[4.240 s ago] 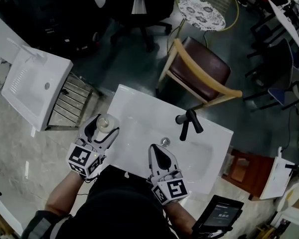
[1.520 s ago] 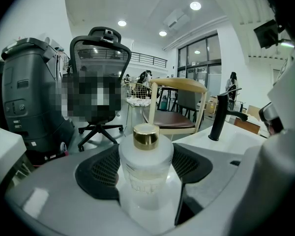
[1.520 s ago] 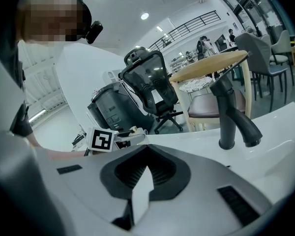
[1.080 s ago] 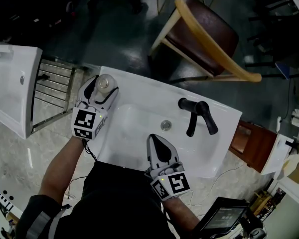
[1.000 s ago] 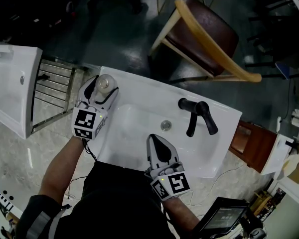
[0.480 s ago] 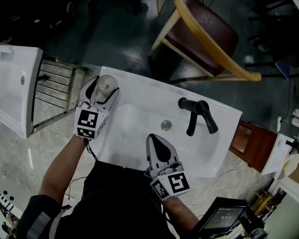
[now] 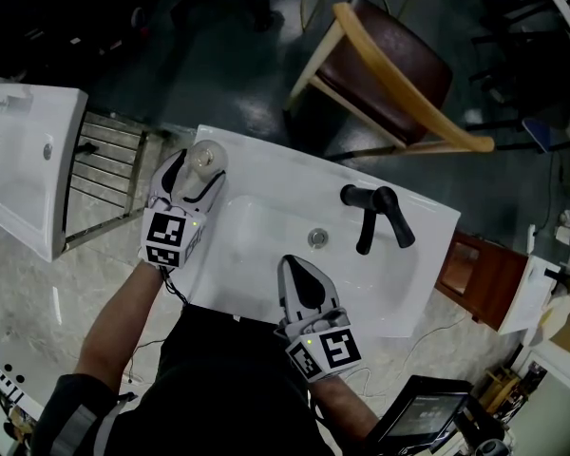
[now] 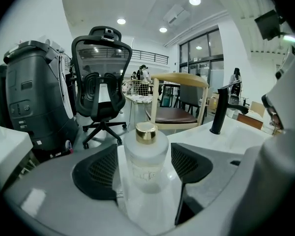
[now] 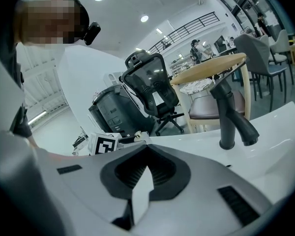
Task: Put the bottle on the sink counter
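Bottle [image 8: 146, 161] upright on desk [image 7: 266, 174] corner, between jaws of left hand-held gripper [image 7: 198, 167], slightly parted, thin gaps either side; forearm outstretched. Right hand-held gripper [image 7: 299, 272] closed, empty, level.

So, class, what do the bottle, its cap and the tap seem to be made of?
Bottle: probably frosted glass, possibly plastic; its wall is cloudy and translucent.
Cap: gold-coloured, shiny, reflecting light, so metal or metallised plastic.
Tap: matt black, likely coated metal; even dark surface with hardly any glare.
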The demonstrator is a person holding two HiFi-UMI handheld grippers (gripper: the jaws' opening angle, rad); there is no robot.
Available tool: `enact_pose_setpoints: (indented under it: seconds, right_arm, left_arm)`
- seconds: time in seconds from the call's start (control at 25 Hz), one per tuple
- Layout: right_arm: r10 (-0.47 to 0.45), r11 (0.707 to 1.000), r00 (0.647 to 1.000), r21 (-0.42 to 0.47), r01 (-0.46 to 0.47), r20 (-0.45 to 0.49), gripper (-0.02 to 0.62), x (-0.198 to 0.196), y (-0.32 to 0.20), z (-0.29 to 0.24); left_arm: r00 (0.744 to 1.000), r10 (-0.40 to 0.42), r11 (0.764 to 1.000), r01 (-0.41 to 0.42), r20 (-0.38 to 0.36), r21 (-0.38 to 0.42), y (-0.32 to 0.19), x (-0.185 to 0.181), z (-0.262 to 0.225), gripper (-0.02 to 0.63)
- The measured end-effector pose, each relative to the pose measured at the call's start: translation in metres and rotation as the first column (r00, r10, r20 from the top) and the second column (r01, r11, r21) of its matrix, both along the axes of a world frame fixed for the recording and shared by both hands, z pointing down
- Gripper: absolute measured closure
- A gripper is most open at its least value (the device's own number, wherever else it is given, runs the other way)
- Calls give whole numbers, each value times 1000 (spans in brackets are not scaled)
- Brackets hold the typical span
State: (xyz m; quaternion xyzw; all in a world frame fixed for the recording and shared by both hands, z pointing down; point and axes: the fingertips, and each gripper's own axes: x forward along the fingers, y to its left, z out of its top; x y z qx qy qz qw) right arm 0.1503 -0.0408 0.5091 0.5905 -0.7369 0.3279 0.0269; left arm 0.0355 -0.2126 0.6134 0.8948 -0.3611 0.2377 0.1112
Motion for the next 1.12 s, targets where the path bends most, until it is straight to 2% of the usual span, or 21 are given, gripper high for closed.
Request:
enact_pose_setpoints:
  seconds: [0.2, 0.36, 0.68, 0.76, 0.88, 1.12]
  right_arm:
    - [3, 1000, 1000, 19, -3, -10, 600, 0, 5, -7]
    - [7, 999, 1000, 40, -6, -20, 600, -1, 7, -15]
    - [-7, 997, 1000, 82, 9, -28, 600, -12, 18, -33]
    - [-10, 996, 1000, 85, 12, -29, 600, -15, 22, -36]
    - [-16, 995, 999, 96, 20, -33, 600, -19, 27, -42]
    - [-22, 992, 999, 123, 27, -43, 600, -23, 33, -56]
  left_arm:
    - [998, -38, 999, 37, -41, -29, 15, -17, -19, 276]
    - [997, -27, 996, 20, -76, -87, 41, -25, -34, 278]
    - [994, -25, 993, 13, -102, -117, 82, -42, -58, 278]
    - [992, -20, 994, 7, -123, -107, 91, -43, -70, 279]
    - [987, -16, 996, 2, -158, -90, 104, -46, -90, 322]
    - [982, 1, 999, -8, -190, -33, 122, -50, -125, 323]
